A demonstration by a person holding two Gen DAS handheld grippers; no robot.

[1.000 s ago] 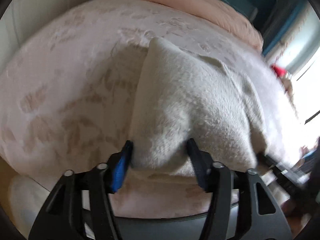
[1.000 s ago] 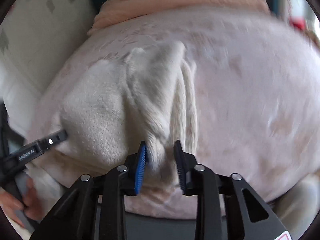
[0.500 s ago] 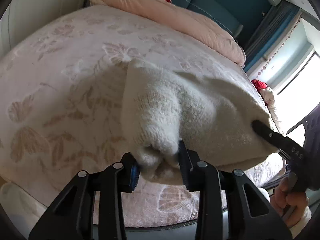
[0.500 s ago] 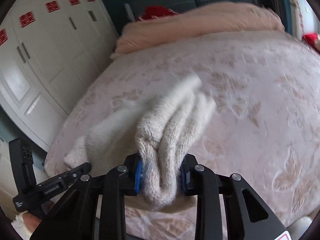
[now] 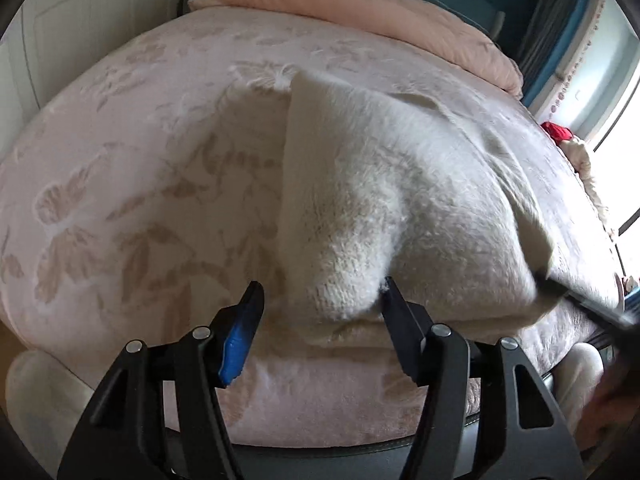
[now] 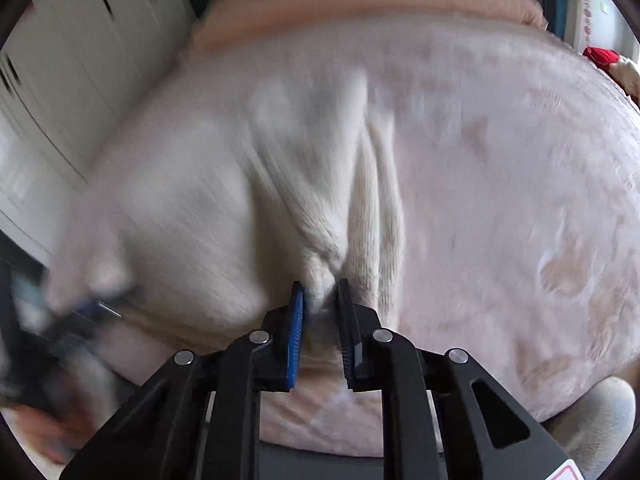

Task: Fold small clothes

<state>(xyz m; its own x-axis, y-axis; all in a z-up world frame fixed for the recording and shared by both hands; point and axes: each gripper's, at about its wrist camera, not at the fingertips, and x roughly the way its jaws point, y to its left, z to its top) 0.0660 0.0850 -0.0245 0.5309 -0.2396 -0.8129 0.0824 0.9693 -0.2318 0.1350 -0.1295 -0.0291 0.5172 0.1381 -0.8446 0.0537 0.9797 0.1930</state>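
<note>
Left gripper hangs over the near edge of the bed, jaws opening, about half wide; the near hem of the cream knit garment sits between them, the right pad touching fuzz, the blue left pad clear of the cloth, so no grip reads here. Right gripper is closing, jaws narrow, pinched on a bunched ridge of the same garment at its near edge; cloth shows between both pads. Right wrist view is smeared with motion, so detail there is poor. Garment lies on the pink floral bedspread, near the front edge, between the 2 grippers. Left edge of it shows a clean straight fold line running away from the camera; the upper layer looks doubled over a lower one at the near hem. Right side is still ridged and puckered, 2 or 3 long creases leading into the right jaws. Judgement: at least 1 fold is in, the bundle is not yet flat or squared; remaining work is likely another fold or a tidy of the right side, then setting it down smooth. Containers: none in either view, no basket, bin or drawer for the finished piece. Peach duvet bunched at the far end of the bed; white wardrobe doors at left.
</note>
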